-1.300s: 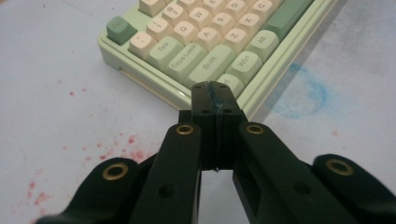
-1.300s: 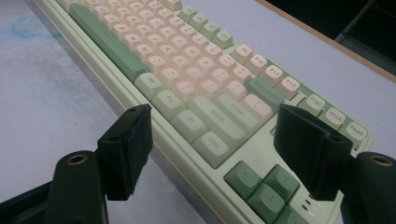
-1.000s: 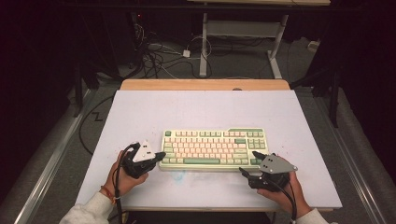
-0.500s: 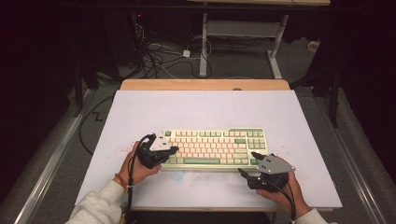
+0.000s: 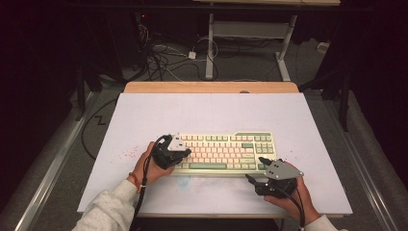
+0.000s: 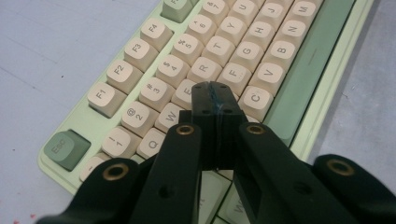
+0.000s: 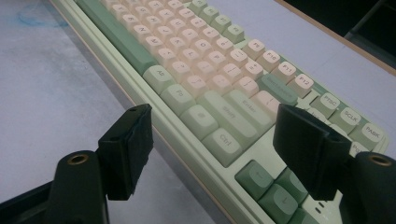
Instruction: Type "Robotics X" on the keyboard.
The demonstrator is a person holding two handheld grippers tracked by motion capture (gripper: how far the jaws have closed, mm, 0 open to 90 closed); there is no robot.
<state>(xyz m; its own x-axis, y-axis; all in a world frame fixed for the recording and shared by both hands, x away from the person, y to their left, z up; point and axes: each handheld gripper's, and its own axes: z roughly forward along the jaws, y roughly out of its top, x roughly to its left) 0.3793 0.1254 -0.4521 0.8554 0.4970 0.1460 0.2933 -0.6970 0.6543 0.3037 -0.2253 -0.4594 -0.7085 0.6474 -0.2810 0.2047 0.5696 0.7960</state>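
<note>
the keyboard (image 5: 222,152) lies near the front of the white table (image 5: 211,110), its long axis running left to right across our view from above, the green space bar along the edge nearest us. in the left gripper view we look along pressed-together jaws whose tips sit over the letter block, right around the d key (image 6: 211,91), with e, r, f and c close about them; whether the tips touch a key we cannot tell. so our left gripper (image 5: 179,155) is the nearer one, over the keyboard's left end, closed with nothing between its jaws, and we judge it is set to press a key straight below its tips. our right gripper (image 5: 255,169) waits just off the front right corner, jaws wide apart and empty; in its own view the ctrl key (image 7: 224,142) and the green arrow keys (image 7: 268,186) lie between and ahead of them.
</note>
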